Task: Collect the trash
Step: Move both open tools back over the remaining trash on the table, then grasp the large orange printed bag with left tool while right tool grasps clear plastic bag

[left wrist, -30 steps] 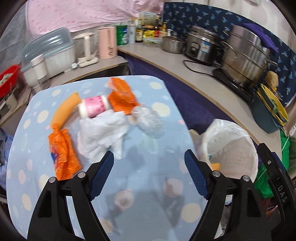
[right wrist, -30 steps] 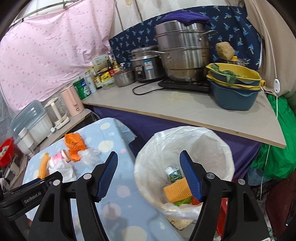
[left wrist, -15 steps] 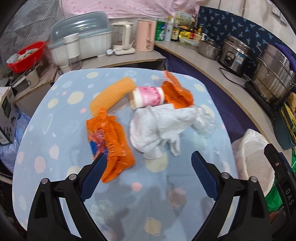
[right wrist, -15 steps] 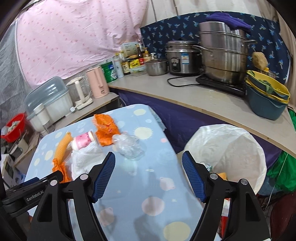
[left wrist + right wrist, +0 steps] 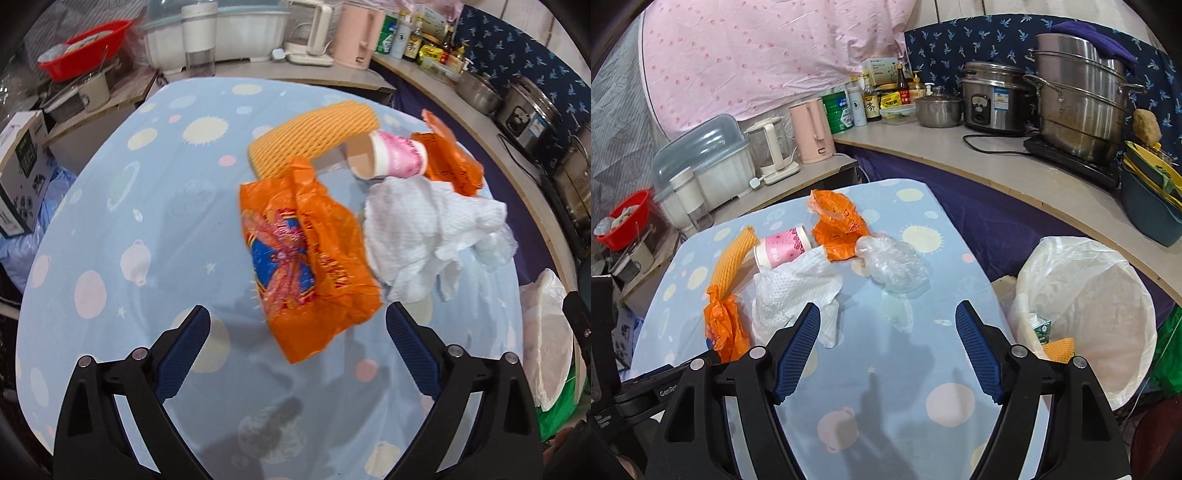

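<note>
Currently, a lined bin [image 5: 1108,295] stands right of the right gripper [image 5: 888,350], whose fingers are spread and empty. On the counter [image 5: 147,229], an orange wrapper [image 5: 306,258] lies just ahead of the left gripper [image 5: 297,350], between its spread, empty fingers. Likely best: lower straight, pinching the wrapper's near edge, avoiding the tissue [image 5: 413,232] beside it.

Between the fingertips: tablecloth [image 5: 166,229], smooth printed fabric, low sheen. Ahead of the left gripper [image 5: 297,334]: orange wrapper [image 5: 306,254], glossy crinkled plastic film. Beyond it, foam net sleeve [image 5: 314,138], matt mesh texture; pink cup [image 5: 397,158], paper, matt. Right of the wrapper: paper towel [image 5: 417,236], embossed, matt, crumpled. Ahead of the right gripper [image 5: 888,332]: clear bag [image 5: 892,264], thin shiny plastic. Finger pads [image 5: 798,343]: ribbed blue rubber. Bin liner [image 5: 1108,295]: translucent white film.
</note>
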### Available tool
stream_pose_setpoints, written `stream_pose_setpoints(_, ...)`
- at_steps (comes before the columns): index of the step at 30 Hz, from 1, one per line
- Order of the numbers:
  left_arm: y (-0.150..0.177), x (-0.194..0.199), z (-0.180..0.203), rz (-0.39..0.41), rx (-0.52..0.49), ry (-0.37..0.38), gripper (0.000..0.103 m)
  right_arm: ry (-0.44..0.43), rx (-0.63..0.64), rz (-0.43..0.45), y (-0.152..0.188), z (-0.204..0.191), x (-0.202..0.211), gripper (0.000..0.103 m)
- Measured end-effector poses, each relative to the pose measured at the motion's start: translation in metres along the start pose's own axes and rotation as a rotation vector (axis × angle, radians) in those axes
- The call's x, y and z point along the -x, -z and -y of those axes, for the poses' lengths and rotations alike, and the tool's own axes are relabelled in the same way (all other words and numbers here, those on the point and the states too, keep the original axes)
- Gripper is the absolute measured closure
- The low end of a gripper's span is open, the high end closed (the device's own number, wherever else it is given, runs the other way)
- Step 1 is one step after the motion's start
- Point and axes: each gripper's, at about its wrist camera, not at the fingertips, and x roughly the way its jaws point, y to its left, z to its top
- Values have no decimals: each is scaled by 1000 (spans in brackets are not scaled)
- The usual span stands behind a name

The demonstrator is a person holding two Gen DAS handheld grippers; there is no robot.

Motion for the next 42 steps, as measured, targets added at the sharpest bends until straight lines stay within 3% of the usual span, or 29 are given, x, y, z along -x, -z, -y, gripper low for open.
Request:
stream_pose_setpoints(13, -14, -43, -11, -63, 27, 44, 13, 18, 14, -56, -6, -8, -51, 30)
stream_pose_setpoints(18, -16, -51, -7, -71, -5, 60, 34, 40, 5, -58, -16, -2, -73, 30)
stream_pose_setpoints(19, -17, -51, -7, -69, -12, 64, 44, 44, 5, -57, -18, 0, -77, 30)
stream_pose_setpoints(21, -18, -51, -6, -75, -15, 74, 46, 50, 4, -52, -24, 2, -87, 30)
stream_pose_setpoints(23, -18, -50, -7, -78, -11, 83, 56, 52, -1, -52, -30, 3, -96, 30)
stream_pose_setpoints(28, -19, -51, -10, -82, -2, 89, 64, 59, -3, -63, -42, 6, -123, 30)
stream_pose_setpoints(34, -20, -53, -10, -82, -6, 84, 65, 60, -15, -105, -44, 9, -153, 30)
stream_pose_setpoints(36, -19, -52, -10, -82, -8, 80, 65, 55, -15, -123, -42, 9, -159, 37)
stream_pose_setpoints(38, -20, -51, -10, -82, -8, 77, 66, 50, -17, -134, -39, 10, -161, 54)
stream_pose_setpoints(40, -20, -50, -10, -82, -8, 74, 68, 42, -21, -140, -35, 11, -160, 64)
stream_pose_setpoints(42, -19, -48, -9, -80, -10, 69, 70, 37, -27, -141, -32, 13, -155, 71)
